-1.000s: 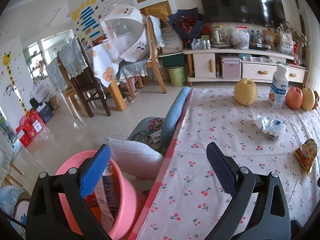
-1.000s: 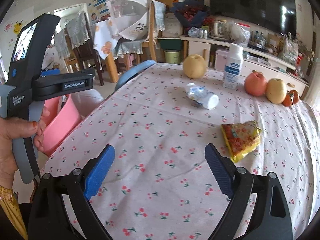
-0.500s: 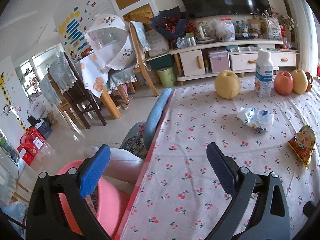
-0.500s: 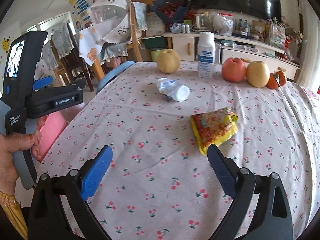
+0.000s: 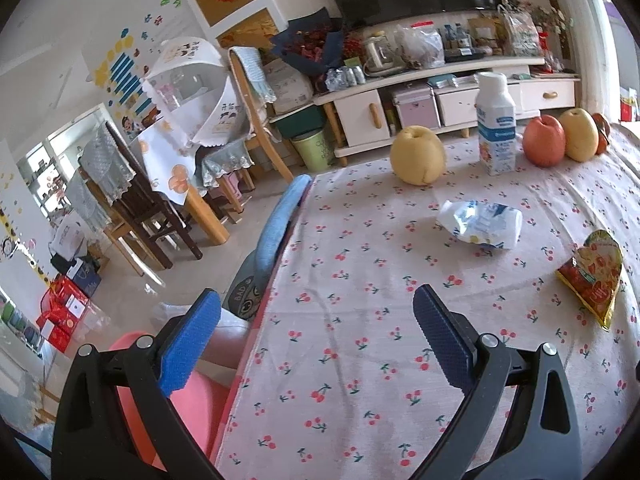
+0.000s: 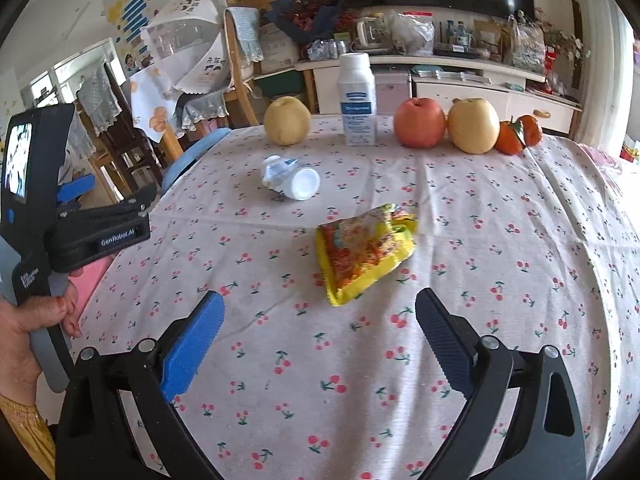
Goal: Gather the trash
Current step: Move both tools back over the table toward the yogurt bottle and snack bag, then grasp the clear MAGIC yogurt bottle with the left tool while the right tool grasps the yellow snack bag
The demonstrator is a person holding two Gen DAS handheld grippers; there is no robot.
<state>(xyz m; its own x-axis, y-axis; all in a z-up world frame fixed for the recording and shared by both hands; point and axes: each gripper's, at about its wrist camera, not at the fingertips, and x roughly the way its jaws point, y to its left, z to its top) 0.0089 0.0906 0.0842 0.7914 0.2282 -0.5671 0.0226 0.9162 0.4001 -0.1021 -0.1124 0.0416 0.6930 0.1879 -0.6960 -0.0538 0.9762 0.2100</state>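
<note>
Right tool point(image 6: 316, 328) agape, level above snack wrapper point(image 6: 362, 254)

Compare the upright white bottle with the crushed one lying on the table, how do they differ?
The standing bottle is upright and keeps its full shape, in the back row with the fruit; the crushed bottle lies on its side, crumpled, nearer mid-table. The standing one looks taller. Both are white with blue labels, resting on the cherry-print tablecloth.
</note>
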